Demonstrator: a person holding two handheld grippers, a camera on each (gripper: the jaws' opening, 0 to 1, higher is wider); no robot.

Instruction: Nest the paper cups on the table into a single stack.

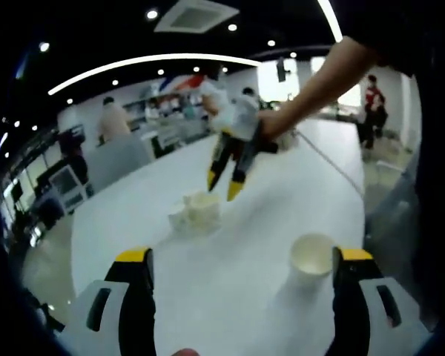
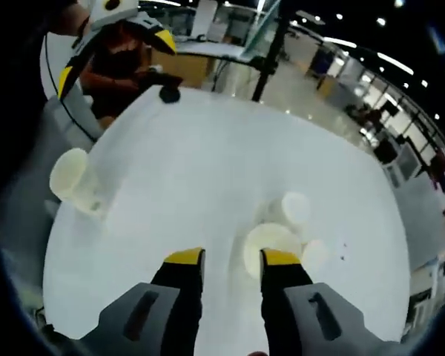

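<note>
Yellow-tipped jaws of the left hand-held gripper (image 1: 241, 261) are spread wide apart over a white desk (image 1: 245, 297), nothing held between them. A single paper cup (image 1: 311, 257) is seen upright on the desk just inside the right jaw, its mouth open upward. Farther off, a cluster of paper cups (image 1: 196, 211) is seen near the middle of the desk. Above that cluster the right hand-held gripper (image 1: 224, 184) is held by a person's hand (image 1: 271, 124), its jaws pointed downward and a little apart, empty. In the right gripper view, the right hand-held gripper (image 2: 231, 259) is shown hovering with its jaws parted over the cluster (image 2: 282, 237), while the lone cup (image 2: 73, 178) stands well apart at the desk's edge.
</note>
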